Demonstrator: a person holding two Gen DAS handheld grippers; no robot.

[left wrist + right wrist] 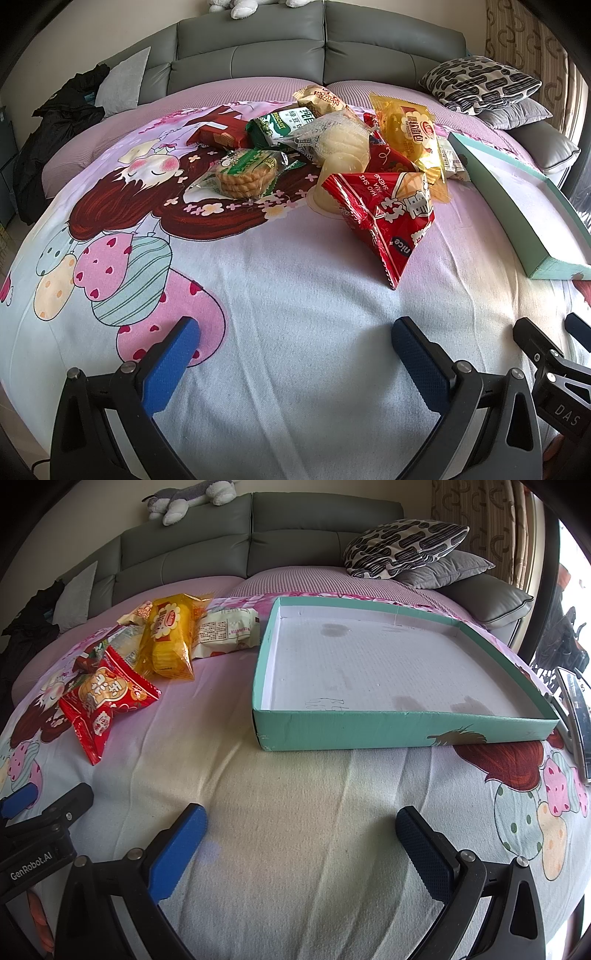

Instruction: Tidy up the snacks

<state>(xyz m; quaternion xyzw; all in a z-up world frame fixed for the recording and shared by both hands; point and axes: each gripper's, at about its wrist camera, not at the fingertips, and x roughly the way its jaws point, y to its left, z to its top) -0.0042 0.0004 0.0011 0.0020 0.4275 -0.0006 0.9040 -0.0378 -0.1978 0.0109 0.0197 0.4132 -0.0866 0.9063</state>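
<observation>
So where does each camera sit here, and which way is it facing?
Left wrist: on the left gripper, low over the bed, facing the snack pile; right gripper at the edge.
Right wrist: on the right gripper, facing the empty tray; left gripper at the edge.
Shared: snacks, tray, headboard.
</observation>
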